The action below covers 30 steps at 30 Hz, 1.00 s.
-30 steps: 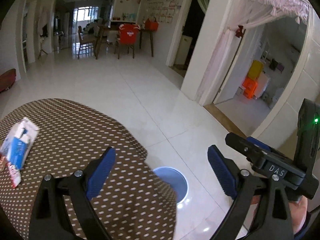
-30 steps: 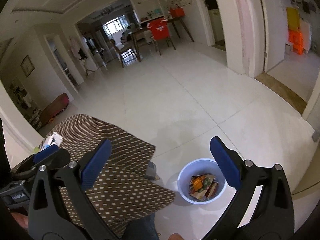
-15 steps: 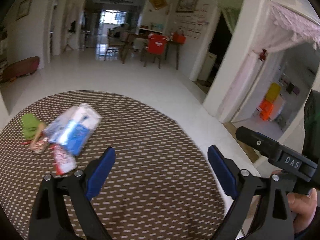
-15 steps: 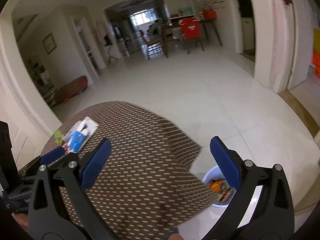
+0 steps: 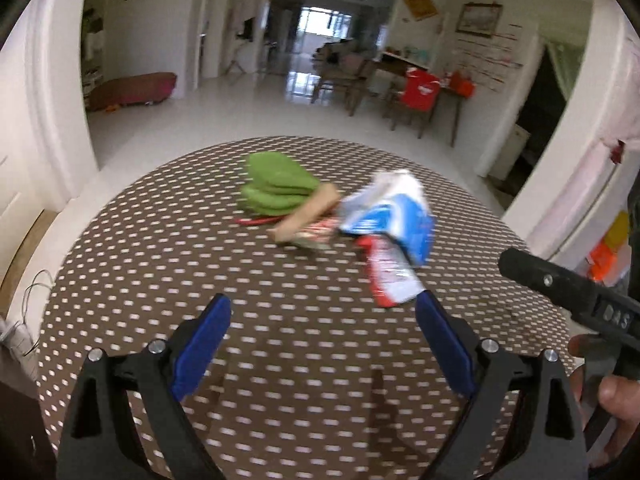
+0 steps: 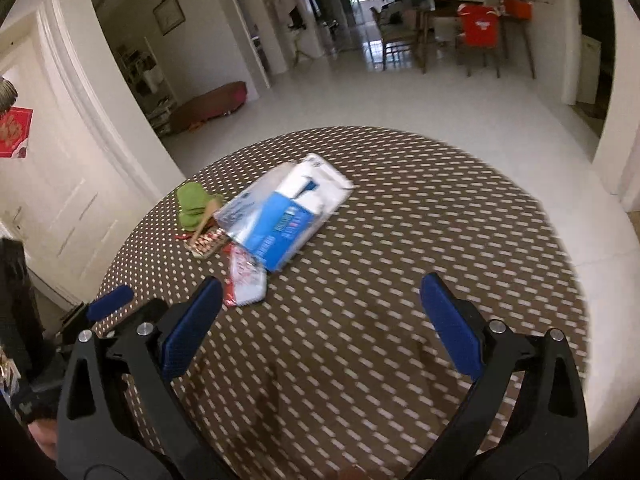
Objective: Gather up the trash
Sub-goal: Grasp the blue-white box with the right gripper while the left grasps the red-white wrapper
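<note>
Several wrappers [image 5: 390,236], seemingly beyond left tool [image 5: 322,332]

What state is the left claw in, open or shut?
Open. The left claw has its blue pads wide apart, nothing between them, above the dotted tablecloth.

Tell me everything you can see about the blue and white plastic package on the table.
The blue and white package looks like a crinkled clear plastic wrapper with a blue printed panel and white contents. The print is too blurred to read. It lies flat on the brown dotted tablecloth, at the edge of the trash pile. One end overlaps a red and white wrapper, and a striped wrapper lies beside it. Neither gripper touches it; both are open and short of it.
</note>
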Motion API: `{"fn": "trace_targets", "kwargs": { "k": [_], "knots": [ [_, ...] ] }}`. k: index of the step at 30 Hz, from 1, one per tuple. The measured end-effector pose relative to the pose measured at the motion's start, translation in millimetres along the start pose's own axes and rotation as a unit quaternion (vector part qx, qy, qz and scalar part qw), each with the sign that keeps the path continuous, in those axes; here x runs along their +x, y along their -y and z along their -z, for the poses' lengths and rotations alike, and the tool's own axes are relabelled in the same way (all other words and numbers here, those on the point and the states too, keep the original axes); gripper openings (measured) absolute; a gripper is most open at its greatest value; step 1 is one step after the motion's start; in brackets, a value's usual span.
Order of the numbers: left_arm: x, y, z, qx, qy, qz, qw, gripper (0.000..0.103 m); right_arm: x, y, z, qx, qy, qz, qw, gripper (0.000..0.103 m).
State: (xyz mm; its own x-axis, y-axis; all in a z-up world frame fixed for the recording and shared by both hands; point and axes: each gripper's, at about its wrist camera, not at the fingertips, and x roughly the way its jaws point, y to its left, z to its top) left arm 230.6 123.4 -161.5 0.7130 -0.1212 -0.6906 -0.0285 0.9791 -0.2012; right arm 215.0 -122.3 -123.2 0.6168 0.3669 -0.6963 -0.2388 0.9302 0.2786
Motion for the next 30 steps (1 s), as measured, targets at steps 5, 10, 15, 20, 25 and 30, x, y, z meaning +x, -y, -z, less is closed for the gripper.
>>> {"fn": "trace_targets", "kwargs": {
  "k": [5, 10, 15, 20, 25, 30],
  "knots": [
    [4.2, -17.3, 3.5, -0.008, 0.002, -0.011, 0.9999, 0.091, 39.6, -21.3, -21.9, 0.005, -0.009, 0.007, 1.0, 0.097],
    [0.3, -15.6, 5.4, -0.009, 0.01, -0.011, 0.9999, 0.091, 79.7, -33.8, -38.2, 0.016, -0.034, 0.035, 0.999, 0.097],
    [2.4, -12.3, 6.7, 0.0, 0.007, -0.018, 0.9998, 0.091, 110.0, -48.0, -44.0, -0.005, -0.048, 0.068, 0.996, 0.068],
    [5.7, -3.0, 4.6, 0.009, 0.004, -0.023, 0.9997, 0.091, 95.8, -33.4, -33.6, 0.003, -0.047, 0.035, 0.998, 0.057],
    [11.8, 24.4, 2.6, 0.043, -0.003, -0.017, 0.9989, 0.091, 70.2, 1.5, -22.2, 0.038, -0.033, 0.019, 0.999, 0.054],
    [25.3, 63.2, 3.3, 0.099, -0.024, 0.009, 0.9948, 0.091, 28.4, 42.2, -11.4, 0.074, -0.008, 0.009, 0.997, 0.053]
  ]
}}
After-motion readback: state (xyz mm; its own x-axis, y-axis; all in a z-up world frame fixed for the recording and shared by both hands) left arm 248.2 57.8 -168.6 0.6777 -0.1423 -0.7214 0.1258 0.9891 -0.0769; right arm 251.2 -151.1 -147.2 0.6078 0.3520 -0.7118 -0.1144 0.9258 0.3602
